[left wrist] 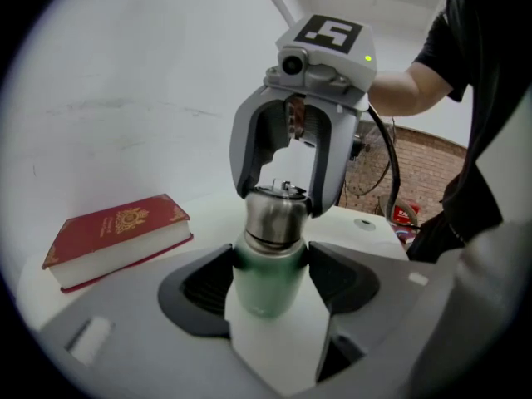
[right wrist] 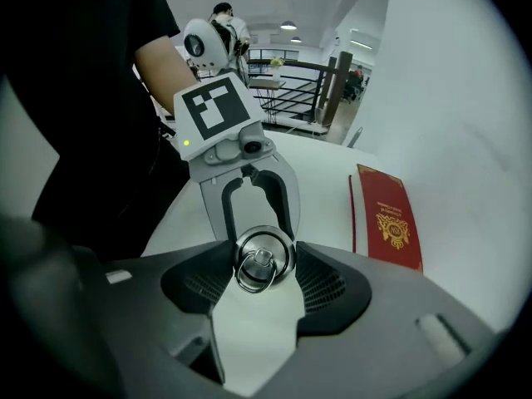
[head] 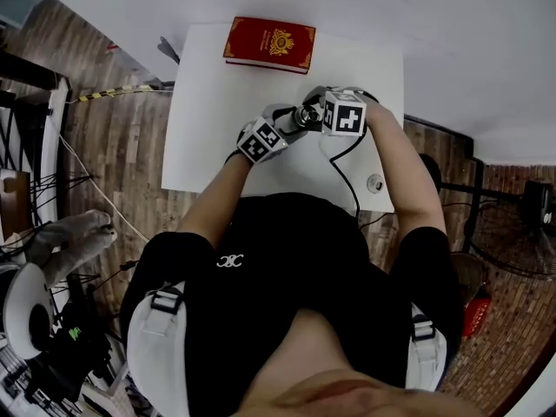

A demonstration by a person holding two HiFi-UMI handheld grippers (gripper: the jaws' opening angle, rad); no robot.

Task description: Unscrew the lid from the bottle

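A green bottle point(left wrist: 266, 281) with a steel lid point(left wrist: 274, 214) stands upright over the white table point(head: 208, 94). My left gripper point(left wrist: 268, 274) is shut on the green body, both pads against its sides. My right gripper point(right wrist: 264, 264) comes from the opposite side and is shut on the lid point(right wrist: 264, 254), whose ring handle lies on top. In the head view the two grippers meet at the bottle point(head: 306, 116), left gripper point(head: 294, 127) and right gripper point(head: 314, 111) facing each other. The bottle's base is hidden.
A red book point(head: 270, 43) lies flat at the table's far edge, apart from the bottle. A small round object point(head: 374, 182) sits near the table's right front corner. A black cable point(head: 346, 168) runs from the right gripper across the table.
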